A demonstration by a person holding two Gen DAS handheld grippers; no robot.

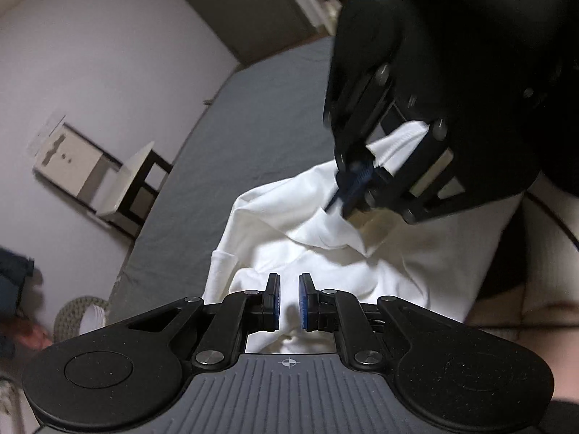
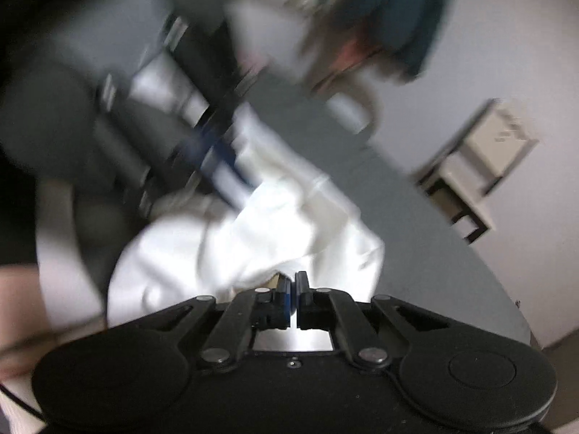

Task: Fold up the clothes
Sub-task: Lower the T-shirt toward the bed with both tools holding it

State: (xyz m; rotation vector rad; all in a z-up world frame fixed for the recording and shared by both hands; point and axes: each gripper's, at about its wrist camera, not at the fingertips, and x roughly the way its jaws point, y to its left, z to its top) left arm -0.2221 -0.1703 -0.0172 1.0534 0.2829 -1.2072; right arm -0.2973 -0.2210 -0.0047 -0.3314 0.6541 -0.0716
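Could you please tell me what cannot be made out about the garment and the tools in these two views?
- White garment: its kind, bunched; lower part hidden by the left tool, left wrist view.
- Right tool: contents unclear in its own view, motion blur.
- Upper background, right wrist view: smeared.

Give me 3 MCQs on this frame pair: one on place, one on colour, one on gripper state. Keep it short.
1. Where does the garment lie?
A. on a grey bed
B. in a basket
C. on a wooden floor

2. What colour is the garment?
A. red
B. white
C. black

3. How does the right gripper stand?
A. wide open, clear of the cloth
B. shut on a fold of the garment
C. out of view

Answers:
1 A: the cloth is spread on the grey bed.
2 B: it is white in both views.
3 B: its pads meet on cloth; the left wrist view shows that too, while the left gripper has a gap over the garment.
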